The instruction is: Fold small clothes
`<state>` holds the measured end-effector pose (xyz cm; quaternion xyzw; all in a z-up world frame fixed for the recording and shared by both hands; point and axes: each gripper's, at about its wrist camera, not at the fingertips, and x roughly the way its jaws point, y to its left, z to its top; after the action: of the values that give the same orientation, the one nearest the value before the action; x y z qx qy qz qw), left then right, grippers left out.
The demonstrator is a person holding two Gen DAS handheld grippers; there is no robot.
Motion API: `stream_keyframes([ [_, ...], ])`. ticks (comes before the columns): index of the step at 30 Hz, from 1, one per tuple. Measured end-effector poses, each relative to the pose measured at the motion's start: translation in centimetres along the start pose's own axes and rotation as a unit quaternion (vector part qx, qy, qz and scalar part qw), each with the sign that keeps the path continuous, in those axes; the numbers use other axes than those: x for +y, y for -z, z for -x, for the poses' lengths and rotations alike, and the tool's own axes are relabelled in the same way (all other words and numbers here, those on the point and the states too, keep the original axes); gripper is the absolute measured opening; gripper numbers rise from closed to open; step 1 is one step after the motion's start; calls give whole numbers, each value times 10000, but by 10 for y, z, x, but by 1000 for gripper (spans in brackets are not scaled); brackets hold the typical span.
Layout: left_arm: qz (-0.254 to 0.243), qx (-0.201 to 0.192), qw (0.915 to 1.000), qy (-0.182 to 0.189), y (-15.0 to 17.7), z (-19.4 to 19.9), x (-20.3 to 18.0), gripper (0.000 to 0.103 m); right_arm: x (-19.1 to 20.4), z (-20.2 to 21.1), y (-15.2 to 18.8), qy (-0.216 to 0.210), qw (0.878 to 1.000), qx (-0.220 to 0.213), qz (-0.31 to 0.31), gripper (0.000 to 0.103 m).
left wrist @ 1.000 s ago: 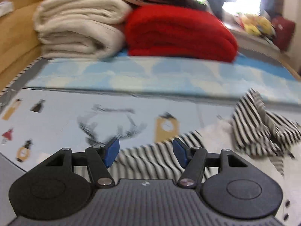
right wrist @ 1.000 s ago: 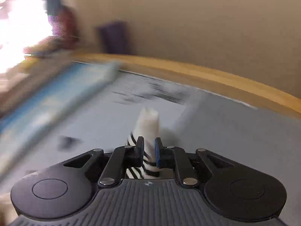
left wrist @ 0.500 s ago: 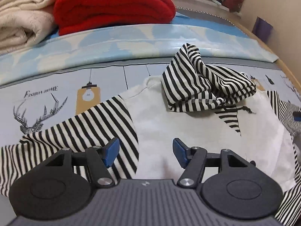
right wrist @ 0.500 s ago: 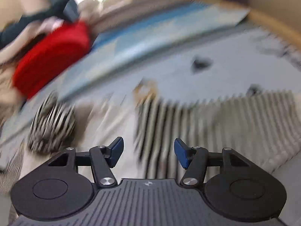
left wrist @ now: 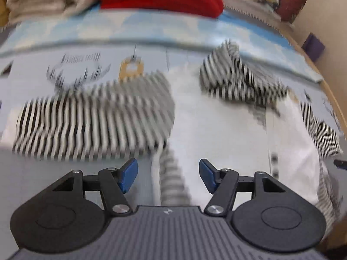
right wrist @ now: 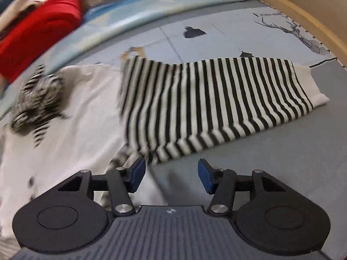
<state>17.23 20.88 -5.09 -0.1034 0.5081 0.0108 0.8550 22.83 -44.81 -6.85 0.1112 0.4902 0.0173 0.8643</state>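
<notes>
While shirt (left wrist: 227, 130) lies flat on bed sheet (right wrist: 282, 151), striped sleeves spread toward side edges, my left gripper (left wrist: 168, 174) gapes wide, empty. My right gripper (right wrist: 169, 177), jaws just closing a little, empty too. Pinch sleeve edge only, fold inward slowly.

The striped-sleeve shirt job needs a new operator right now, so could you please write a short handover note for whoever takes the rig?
Left claw: open, empty, above the shirt's lower edge.
Right claw: open, empty; its jaws have just been opening and closing a little, nothing pinched.
White shirt with black-and-white striped sleeves: lies on the grey printed bed sheet, both sleeves spread outward, striped hood bunched at the top.
Done: garment laid out.
Left: every fold, sleeves in first.
</notes>
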Motion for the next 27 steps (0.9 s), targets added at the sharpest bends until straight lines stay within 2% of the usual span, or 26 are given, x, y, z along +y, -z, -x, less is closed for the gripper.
stream_keyframes([
  [3,108,336,9994,-36,45,13,14,68,2,19,33,5,9986,74,530,57],
  [6,131,504,9985,-157,86,21,23,68,1,33,60,21,9961,289,833,58],
  [10,12,685,9975,-176,120,16,24,68,-6,44,98,113,9930,482,1076,61],
  [19,-501,891,9947,94,130,-7,15,68,-16,37,140,672,9787,918,1708,64],
  [23,-879,781,9930,148,135,-16,2,68,-10,35,142,575,9778,917,1793,64],
  [27,-978,680,9928,147,138,-25,-5,68,-1,35,145,429,9721,951,2102,61],
])
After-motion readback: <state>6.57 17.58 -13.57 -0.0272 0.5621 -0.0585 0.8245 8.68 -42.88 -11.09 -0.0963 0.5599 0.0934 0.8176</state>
